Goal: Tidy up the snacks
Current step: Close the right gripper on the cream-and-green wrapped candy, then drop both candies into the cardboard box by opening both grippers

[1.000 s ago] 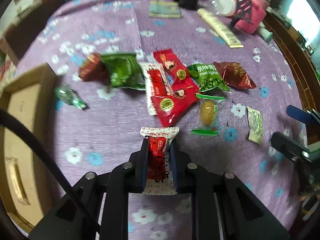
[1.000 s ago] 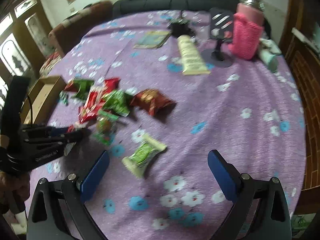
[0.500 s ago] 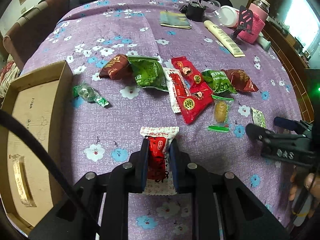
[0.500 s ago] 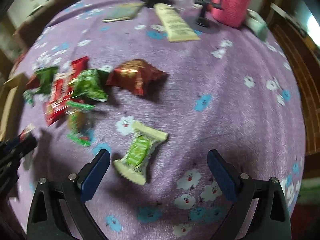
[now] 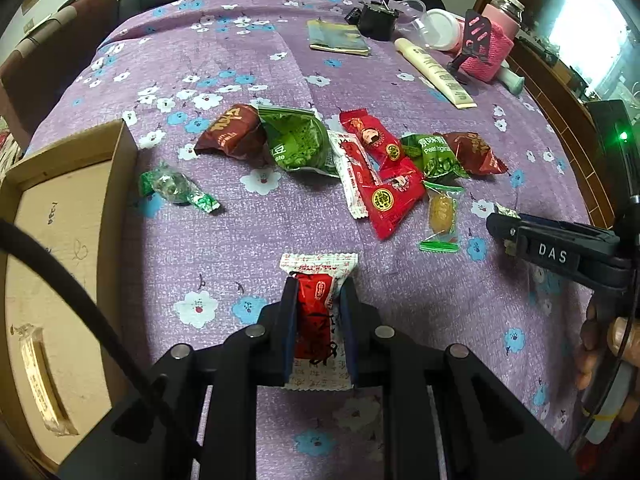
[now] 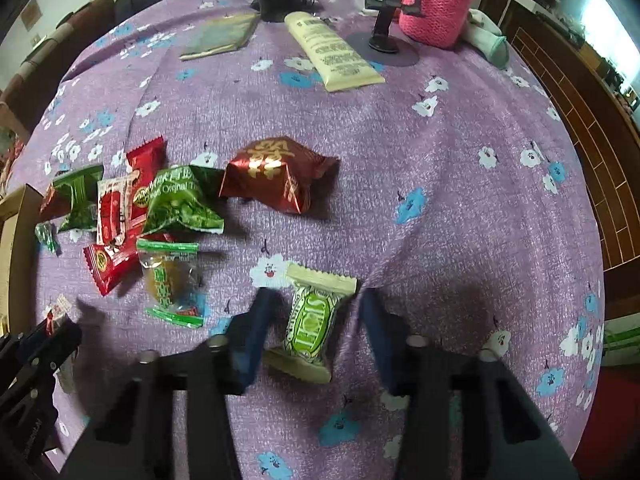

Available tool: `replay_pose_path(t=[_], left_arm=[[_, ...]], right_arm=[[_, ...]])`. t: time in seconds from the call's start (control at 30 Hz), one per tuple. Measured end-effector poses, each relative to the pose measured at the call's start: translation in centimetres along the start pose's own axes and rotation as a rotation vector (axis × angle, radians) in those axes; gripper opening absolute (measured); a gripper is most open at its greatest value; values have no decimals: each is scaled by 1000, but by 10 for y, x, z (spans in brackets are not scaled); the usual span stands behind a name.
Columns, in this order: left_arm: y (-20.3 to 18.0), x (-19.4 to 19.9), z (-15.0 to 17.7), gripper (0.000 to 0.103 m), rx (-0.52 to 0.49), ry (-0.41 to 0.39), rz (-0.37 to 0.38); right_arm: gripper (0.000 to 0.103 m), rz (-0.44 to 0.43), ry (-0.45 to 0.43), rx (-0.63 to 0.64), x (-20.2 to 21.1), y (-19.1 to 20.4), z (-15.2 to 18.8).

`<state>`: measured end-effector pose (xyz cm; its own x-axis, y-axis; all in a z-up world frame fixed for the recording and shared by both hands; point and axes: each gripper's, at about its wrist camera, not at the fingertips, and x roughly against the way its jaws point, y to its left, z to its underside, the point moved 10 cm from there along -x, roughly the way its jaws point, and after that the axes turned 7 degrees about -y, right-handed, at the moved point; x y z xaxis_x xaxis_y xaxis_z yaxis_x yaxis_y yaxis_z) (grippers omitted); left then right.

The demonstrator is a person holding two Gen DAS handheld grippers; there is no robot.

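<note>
The right gripper [image 6: 314, 316] has dropped over the cream-and-green snack packet [image 6: 312, 320], its jaws just closing, a gap still on each side. The left gripper [image 5: 318, 312] clamps a red-and-white candy packet [image 5: 316, 312] above the purple floral desk [image 5: 240, 220]. Beyond lies the snack pile [image 5: 360, 160]; a cardboard box [image 5: 60, 240] sits at left.

Window glare right, fisheye-warped edges

Surface beneath my jaws: a table under a purple flowered cloth [image 5: 248, 60]. On it lie scattered snack packets [image 5: 372, 168], a cardboard box [image 5: 68, 240] at left, and a cream tube [image 6: 332, 52] at the far edge.
</note>
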<state>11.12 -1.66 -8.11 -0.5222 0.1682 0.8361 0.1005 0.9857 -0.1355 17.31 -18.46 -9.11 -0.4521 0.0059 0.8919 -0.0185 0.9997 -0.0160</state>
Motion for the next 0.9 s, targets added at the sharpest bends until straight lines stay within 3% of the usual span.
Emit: replay_pose_path(t=[0.07,0.27,0.3,0.6,0.77,0.9], left_arm=[[0,0,1,21,-2,1,2],[-1,2,1,21,-2,-1,8],[-2,2,0,21,-4,-2,7],[0,13,-3,21,7,-19,3],[11,52,-18,21,44,-93,6],[54,98,-28,21,147,-170,-16]], right_arm=[[28,8,-6,-7,1,-4,-1],[24,-2,-16,2,2,-11,0],[15,-16,-18,-5,4,-10,1],[15,-89,-121,36,43,-7,0],[15,-206,-220,167,96,41,-18],[15,-363,-250,271,131,107,-22]])
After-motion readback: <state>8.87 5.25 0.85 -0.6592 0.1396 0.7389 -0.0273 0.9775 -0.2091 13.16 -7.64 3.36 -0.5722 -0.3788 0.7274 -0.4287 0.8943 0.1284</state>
